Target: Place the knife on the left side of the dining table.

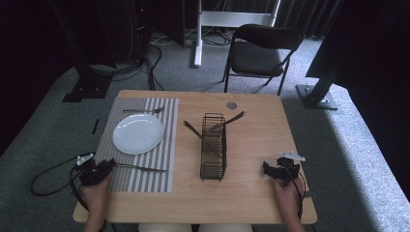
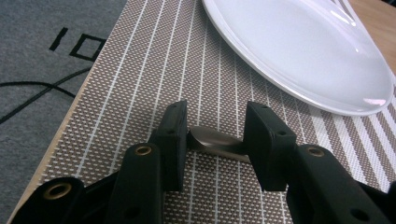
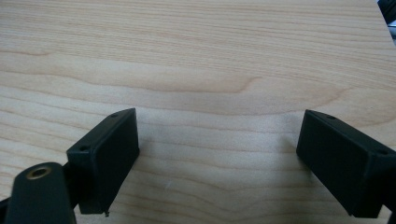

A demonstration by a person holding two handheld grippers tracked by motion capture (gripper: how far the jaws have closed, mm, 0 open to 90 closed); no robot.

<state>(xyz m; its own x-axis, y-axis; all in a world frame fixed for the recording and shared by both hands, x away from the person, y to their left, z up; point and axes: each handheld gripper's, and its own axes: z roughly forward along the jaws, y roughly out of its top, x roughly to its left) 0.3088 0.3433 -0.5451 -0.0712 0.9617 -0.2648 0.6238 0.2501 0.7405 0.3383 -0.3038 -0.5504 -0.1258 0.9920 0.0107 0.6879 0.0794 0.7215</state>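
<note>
A white plate [image 1: 138,133] [image 2: 299,51] rests on a striped placemat [image 1: 159,179] [image 2: 154,70] at the table's left. A fork [image 1: 143,110] lies on the mat beyond the plate. Another metal utensil [image 1: 142,168] lies on the mat's near part, and its handle end [image 2: 215,142] shows crosswise in the gap between my left gripper's jaws. My left gripper [image 1: 107,166] [image 2: 215,140] hovers low over the mat with its jaws partly apart and not clamping the handle. My right gripper [image 1: 267,167] [image 3: 217,158] rests open over bare wood near the table's front right.
A black wire rack [image 1: 213,147] stands mid-table with two utensils [image 1: 227,122] leaning out of it. A small grey disc [image 1: 231,105] lies near the far edge. A black chair [image 1: 261,50] stands beyond the table. Cables trail on the carpet at left.
</note>
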